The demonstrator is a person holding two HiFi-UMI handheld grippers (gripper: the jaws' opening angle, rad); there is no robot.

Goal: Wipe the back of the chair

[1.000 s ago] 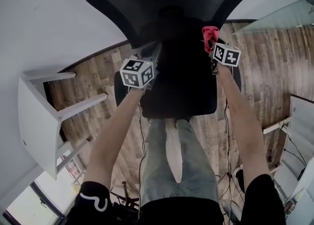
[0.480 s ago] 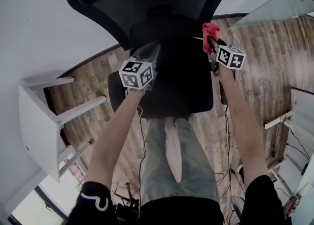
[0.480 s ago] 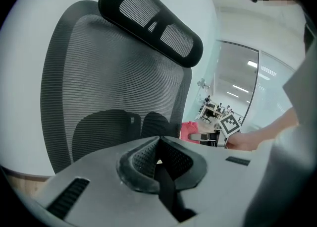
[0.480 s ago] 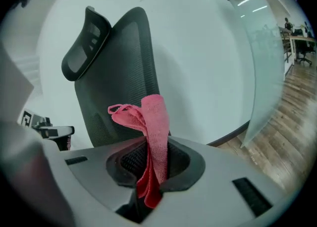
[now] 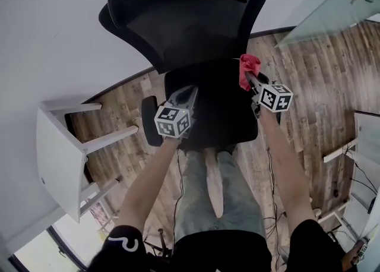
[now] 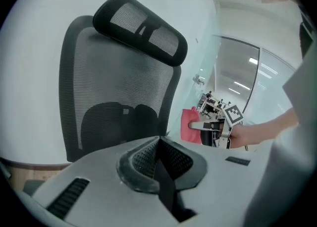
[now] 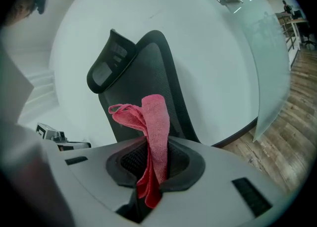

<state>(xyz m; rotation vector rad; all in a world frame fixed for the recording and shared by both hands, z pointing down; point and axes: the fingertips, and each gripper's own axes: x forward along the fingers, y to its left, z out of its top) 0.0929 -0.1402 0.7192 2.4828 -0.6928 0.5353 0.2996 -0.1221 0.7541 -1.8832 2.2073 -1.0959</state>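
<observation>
A black mesh office chair (image 5: 187,24) faces me against a white wall, its backrest (image 6: 119,97) and headrest (image 6: 141,28) upright. My right gripper (image 5: 248,76) is shut on a pink cloth (image 5: 249,68), which stands up between its jaws (image 7: 151,132), held over the right side of the seat (image 5: 214,110) and short of the backrest (image 7: 163,92). My left gripper (image 5: 185,94) is shut with nothing in it, over the seat's left side. In the left gripper view the cloth (image 6: 190,125) and the right gripper show to the right.
A white table (image 5: 62,152) stands at the left by the wall. A glass partition (image 5: 323,12) runs at the upper right. Wood flooring (image 5: 314,92) surrounds the chair, with cables (image 5: 276,217) by my legs. The left armrest (image 5: 149,122) juts out near my left gripper.
The view has pulled back from the chair, so more of the backrest and headrest shows. Both grippers sit lower in view, the right one still shut on the cloth.
</observation>
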